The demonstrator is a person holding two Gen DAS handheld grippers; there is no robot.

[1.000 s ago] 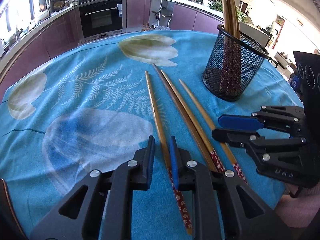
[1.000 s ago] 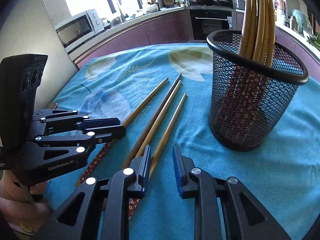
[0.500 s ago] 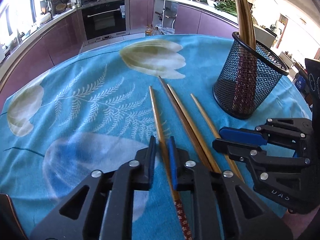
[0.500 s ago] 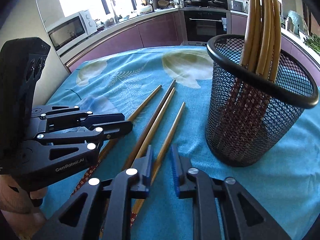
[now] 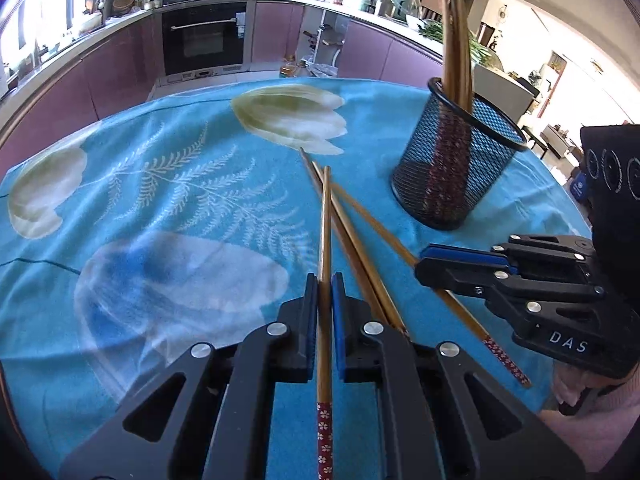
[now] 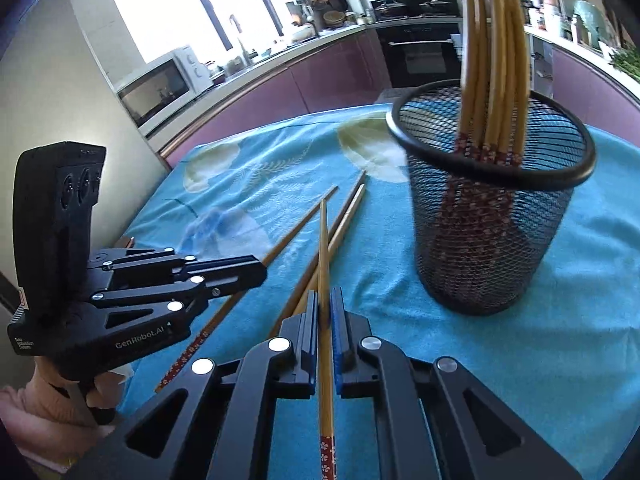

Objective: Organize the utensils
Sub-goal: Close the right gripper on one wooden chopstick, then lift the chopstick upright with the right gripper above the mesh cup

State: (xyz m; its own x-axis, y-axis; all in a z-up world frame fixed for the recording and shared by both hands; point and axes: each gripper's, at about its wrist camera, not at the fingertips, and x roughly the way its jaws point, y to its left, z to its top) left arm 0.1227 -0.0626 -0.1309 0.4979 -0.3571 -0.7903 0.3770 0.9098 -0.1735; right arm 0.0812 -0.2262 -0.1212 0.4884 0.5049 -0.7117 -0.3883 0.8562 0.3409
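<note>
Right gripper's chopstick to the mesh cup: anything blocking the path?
Nothing visible. The right gripper is shut on a wooden chopstick; bare blue tablecloth lies before the black mesh cup, though chopsticks already crowd its opening.

The right hand-held gripper (image 6: pixel 325 300) is clamped on a chopstick (image 6: pixel 325 264) that points forward. To its left, the left hand-held gripper (image 6: pixel 256 270) pinches another chopstick (image 6: pixel 298 226). A mesh cup (image 6: pixel 488 248) of chopsticks stands right on the blue surface (image 6: pixel 520 360).

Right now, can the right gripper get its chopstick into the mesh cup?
Probably yes. The right gripper is shut on a chopstick, and the mesh cup stands just ahead to its right, its mouth partly free beside the chopsticks already inside.
</note>
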